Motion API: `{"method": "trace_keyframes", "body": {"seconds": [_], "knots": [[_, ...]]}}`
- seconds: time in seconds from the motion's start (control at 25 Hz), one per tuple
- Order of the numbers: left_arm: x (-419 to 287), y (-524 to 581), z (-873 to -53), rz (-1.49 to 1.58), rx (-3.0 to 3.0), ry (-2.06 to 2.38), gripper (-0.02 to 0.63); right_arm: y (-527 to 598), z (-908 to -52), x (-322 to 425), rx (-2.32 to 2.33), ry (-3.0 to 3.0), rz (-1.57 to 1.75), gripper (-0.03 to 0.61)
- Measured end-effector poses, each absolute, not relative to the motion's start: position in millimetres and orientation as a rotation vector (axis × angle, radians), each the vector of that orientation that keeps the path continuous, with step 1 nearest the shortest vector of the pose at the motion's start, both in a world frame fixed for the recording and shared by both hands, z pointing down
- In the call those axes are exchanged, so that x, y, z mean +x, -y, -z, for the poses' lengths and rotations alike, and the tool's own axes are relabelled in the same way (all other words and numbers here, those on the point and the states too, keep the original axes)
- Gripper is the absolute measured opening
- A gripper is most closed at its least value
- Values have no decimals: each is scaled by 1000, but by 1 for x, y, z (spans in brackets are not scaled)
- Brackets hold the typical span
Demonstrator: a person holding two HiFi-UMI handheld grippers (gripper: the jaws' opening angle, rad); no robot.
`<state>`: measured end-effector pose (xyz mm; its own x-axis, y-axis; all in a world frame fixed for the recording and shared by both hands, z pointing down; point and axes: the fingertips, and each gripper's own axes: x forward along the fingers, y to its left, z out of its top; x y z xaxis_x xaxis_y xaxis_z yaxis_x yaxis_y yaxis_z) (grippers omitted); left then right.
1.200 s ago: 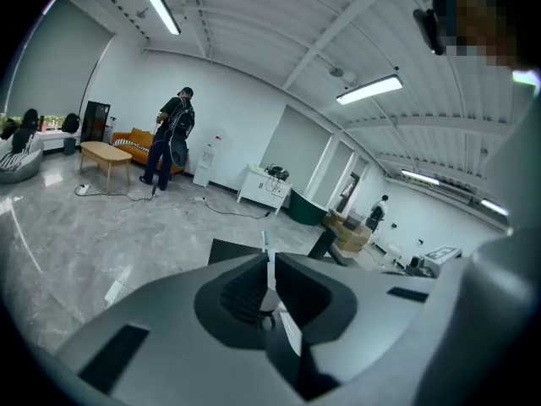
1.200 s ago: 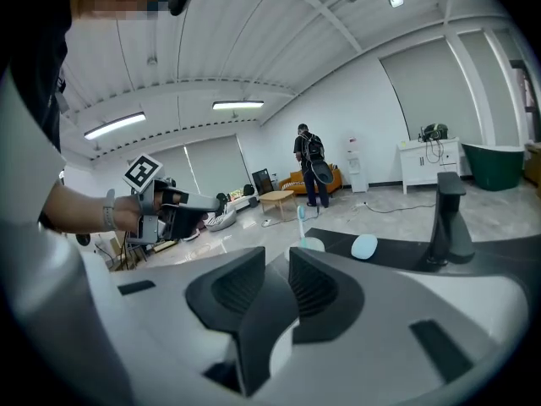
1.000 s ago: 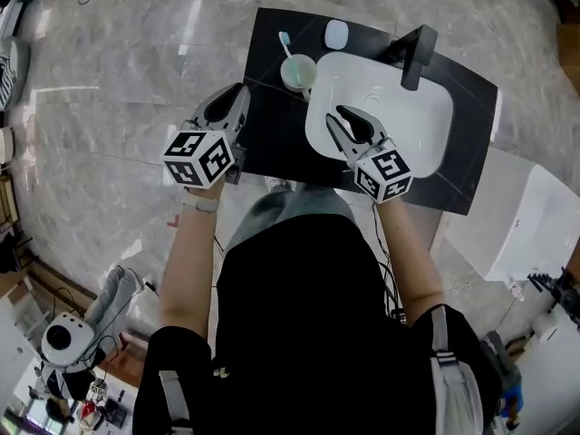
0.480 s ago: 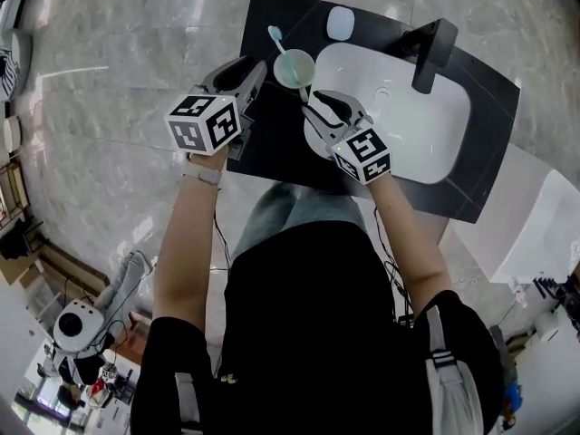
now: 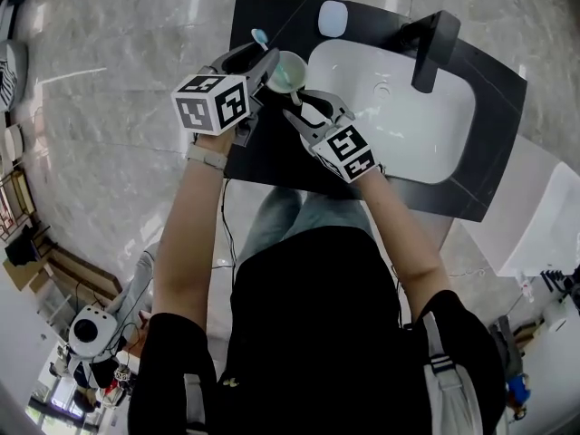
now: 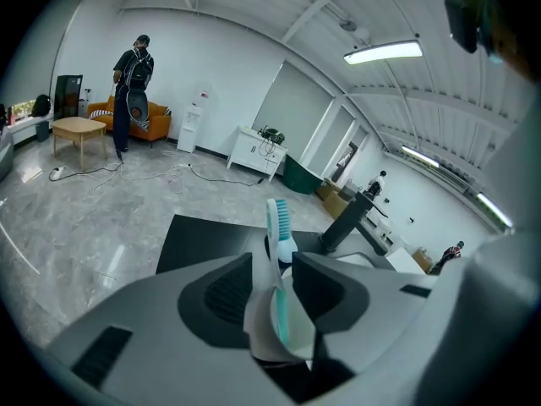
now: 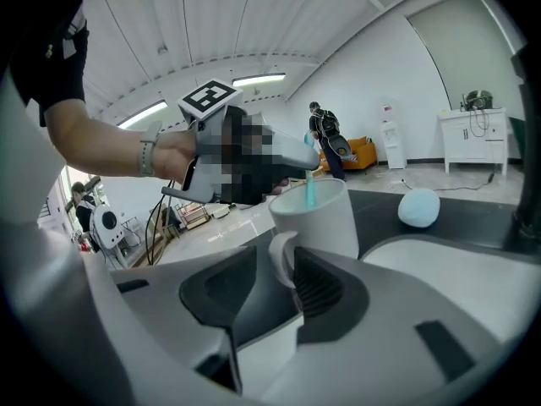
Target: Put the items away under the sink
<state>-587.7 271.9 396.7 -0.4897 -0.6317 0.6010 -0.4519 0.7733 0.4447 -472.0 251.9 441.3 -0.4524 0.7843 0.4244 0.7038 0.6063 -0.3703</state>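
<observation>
A white cup (image 5: 288,71) with a teal inside stands on the black counter (image 5: 263,143), left of the basin. A teal toothbrush (image 5: 258,36) stands in it. My left gripper (image 5: 264,60) is open, and its jaws straddle the cup's near wall (image 6: 258,311) and the toothbrush (image 6: 279,227). The wall lies against one pad; I cannot tell if the jaws press on it. My right gripper (image 5: 304,102) is open around the cup's handle (image 7: 283,260). The handle touches one pad, with a gap to the other. The cup (image 7: 317,218) rests on the counter.
A white basin (image 5: 399,107) with a black tap (image 5: 433,48) fills the counter's right part. A pale blue soap (image 5: 333,18) lies at the back edge. The floor around is grey marble. A white cabinet top (image 5: 544,225) stands to the right.
Both grippers moved up and left to the cup. The left one went from beside the counter to the cup's rim. The right one left the basin and reached the handle.
</observation>
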Motion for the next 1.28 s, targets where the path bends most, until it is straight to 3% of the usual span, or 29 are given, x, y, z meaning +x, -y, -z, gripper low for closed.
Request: {"method": "trace_keyframes", "body": {"seconds": [0.12,0.36,0.76,1.28], "knots": [[-596,-267,-402,296,792,2167,150,-254,-447,-474,-1169,2266,-166,149],[-598,-261,-401,343,805,2173,49,-257,-449,-475,-1177,2294,-146,97],[-601,-278,-360,453,778,2265,41,-265,-430,-469,-1228,2420,109,54],[-588,-328,-266,605,794,2422,40,-263,-406,-441,-1137,2462,136,49]]}}
